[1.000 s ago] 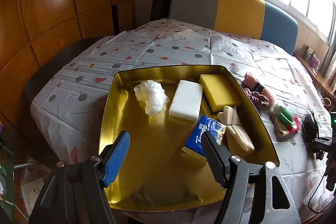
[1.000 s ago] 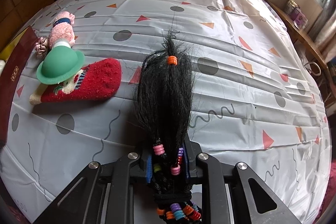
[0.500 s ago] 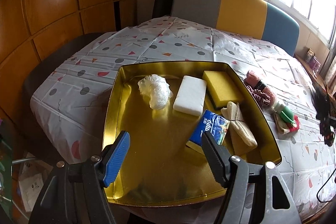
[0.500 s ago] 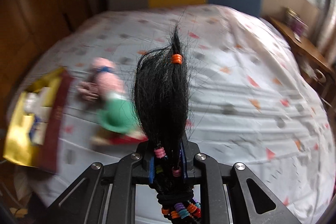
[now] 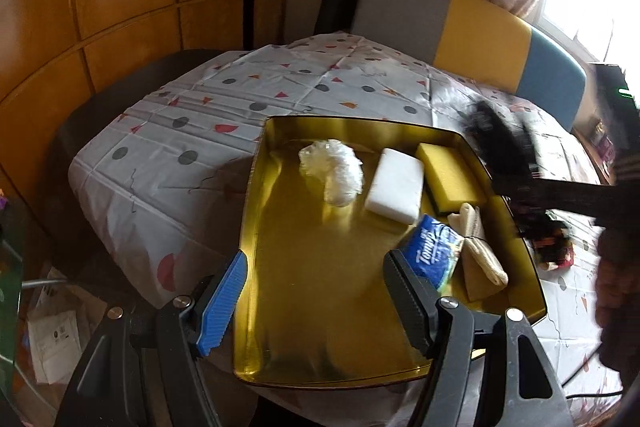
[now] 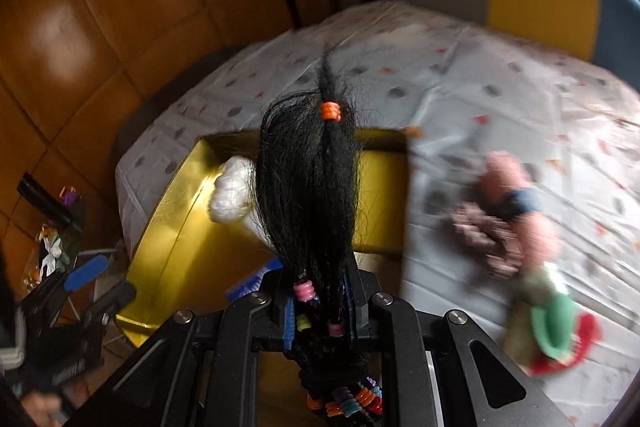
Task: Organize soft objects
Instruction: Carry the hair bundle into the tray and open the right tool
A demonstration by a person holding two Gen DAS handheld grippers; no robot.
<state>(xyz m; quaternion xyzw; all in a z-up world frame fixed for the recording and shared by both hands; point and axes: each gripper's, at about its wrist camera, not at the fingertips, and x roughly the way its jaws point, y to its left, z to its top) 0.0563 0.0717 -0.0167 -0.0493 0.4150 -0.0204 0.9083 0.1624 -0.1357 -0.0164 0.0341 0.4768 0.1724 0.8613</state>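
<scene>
Hairpiece [image 6: 310,187], black with coloured beads, clamped in right tongs [image 6: 320,311], held above gold tray's [image 5: 320,355] right side. Left to right in tray: crumpled white bag [image 5: 334,171], white sponge [image 5: 396,185], yellow sponge [image 5: 450,177], blue tissue pack [image 5: 432,255], cream cloth [image 5: 482,247]. Left tongs [image 5: 316,297] spread wide, gripping nothing, over tray's near edge. Blurred plush toys [image 6: 516,223] on tablecloth [image 5: 168,155], right of tray.

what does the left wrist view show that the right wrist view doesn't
Only the left wrist view shows the white sponge, yellow sponge and rolled cloth clearly in the gold tray. Only the right wrist view shows the right gripper clamping the black hairpiece, plus the pink doll. Both show the tray, plastic wad and tablecloth.
</scene>
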